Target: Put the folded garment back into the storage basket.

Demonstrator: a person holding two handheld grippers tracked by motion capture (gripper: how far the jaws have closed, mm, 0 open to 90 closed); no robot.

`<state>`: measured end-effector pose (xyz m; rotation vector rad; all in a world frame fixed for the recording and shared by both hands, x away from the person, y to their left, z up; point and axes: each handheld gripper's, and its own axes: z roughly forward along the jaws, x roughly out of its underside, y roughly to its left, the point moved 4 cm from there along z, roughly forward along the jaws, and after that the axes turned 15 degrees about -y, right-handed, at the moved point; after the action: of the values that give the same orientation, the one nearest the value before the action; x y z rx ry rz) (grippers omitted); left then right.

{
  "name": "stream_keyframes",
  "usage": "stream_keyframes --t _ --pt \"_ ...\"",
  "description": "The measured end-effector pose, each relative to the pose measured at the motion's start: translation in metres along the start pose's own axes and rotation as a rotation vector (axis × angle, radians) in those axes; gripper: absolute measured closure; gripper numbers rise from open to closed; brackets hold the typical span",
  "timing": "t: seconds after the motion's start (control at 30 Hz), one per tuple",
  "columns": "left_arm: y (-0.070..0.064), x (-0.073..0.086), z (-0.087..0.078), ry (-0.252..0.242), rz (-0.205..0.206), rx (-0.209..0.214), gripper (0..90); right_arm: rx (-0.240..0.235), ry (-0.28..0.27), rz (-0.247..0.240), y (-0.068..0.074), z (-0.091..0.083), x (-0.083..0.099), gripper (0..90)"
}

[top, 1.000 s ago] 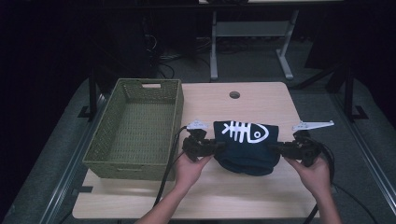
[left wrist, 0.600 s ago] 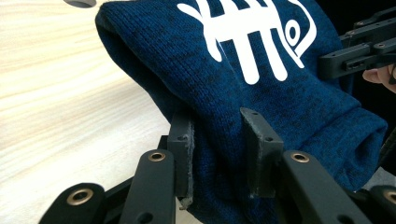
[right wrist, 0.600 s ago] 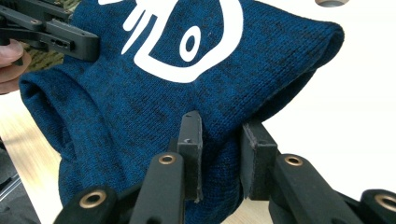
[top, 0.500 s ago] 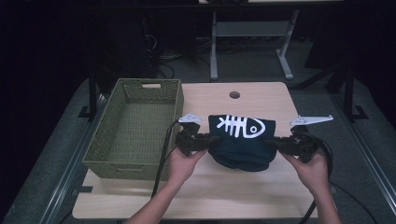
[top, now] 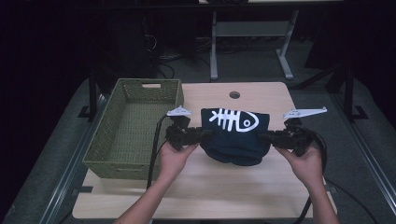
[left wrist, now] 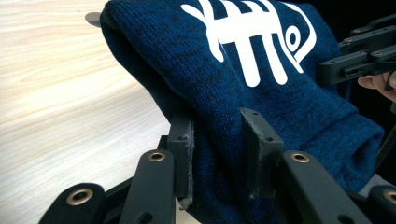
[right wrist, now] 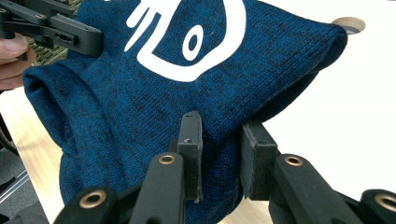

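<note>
You hold a folded dark-blue knit sweater point(top: 236, 135) between both grippers above the middle of the wooden tabletop point(top: 261, 186). Your left gripper point(top: 205, 134) is clamped on the sweater's left edge; in the left gripper view its jaws pinch a fold of the knit point(left wrist: 219, 158). Your right gripper point(top: 262, 136) is clamped on the right edge; in the right gripper view its jaws likewise press on cloth point(right wrist: 219, 154). A white fish-skeleton print point(top: 233, 120) faces up on the top layer, and the lower part of the sweater sags between the grippers; whether it touches the tabletop cannot be told. A green woven basket point(top: 114, 154) stands on the left of the tabletop, just beside your left hand point(top: 175, 156). Your right hand point(top: 303, 161) grips its tool near the right edge. A round hole point(top: 234, 95) lies at the far side of the tabletop.
</note>
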<state>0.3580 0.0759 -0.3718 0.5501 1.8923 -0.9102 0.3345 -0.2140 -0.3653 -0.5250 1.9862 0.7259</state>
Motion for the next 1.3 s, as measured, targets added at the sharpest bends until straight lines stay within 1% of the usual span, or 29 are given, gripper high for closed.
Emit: stream_keyframes --t 0.1,0.2,0.43,0.57,0.6,0.83,0.9,1.0,1.2,1.3 --pt "0.002 -0.002 -0.003 -0.004 0.003 -0.003 67.3 -0.003 0.002 -0.012 0.005 0.003 -0.005 72.6" --pt "0.005 -0.006 -0.009 -0.015 -0.001 -0.002 67.3 -0.007 0.0 -0.013 0.008 0.005 -0.009 72.6" --pt "0.011 -0.01 -0.017 -0.018 -0.009 0.004 67.2 -0.013 0.001 -0.019 0.015 0.011 -0.017 72.6" --pt "0.016 -0.014 -0.024 -0.022 -0.017 0.002 67.1 -0.03 0.0 -0.023 0.02 0.016 -0.021 72.7" --pt "0.017 -0.014 -0.025 -0.022 -0.011 0.001 67.1 -0.031 0.0 -0.024 0.021 0.017 -0.022 72.6" --pt "0.023 -0.019 -0.034 -0.03 -0.017 0.001 66.7 -0.047 -0.007 -0.028 0.027 0.023 -0.029 72.6" --pt "0.025 -0.02 -0.036 -0.035 -0.02 -0.003 66.7 -0.053 -0.005 -0.028 0.029 0.026 -0.032 72.6" --pt "0.028 -0.021 -0.039 -0.037 -0.028 -0.009 66.7 -0.056 0.0 -0.043 0.032 0.029 -0.035 72.6" --pt "0.033 -0.024 -0.046 -0.042 -0.028 -0.019 66.6 -0.065 0.0 -0.056 0.038 0.035 -0.042 72.6" --pt "0.036 -0.026 -0.049 -0.044 -0.029 -0.022 66.5 -0.068 0.004 -0.055 0.04 0.038 -0.044 72.6"
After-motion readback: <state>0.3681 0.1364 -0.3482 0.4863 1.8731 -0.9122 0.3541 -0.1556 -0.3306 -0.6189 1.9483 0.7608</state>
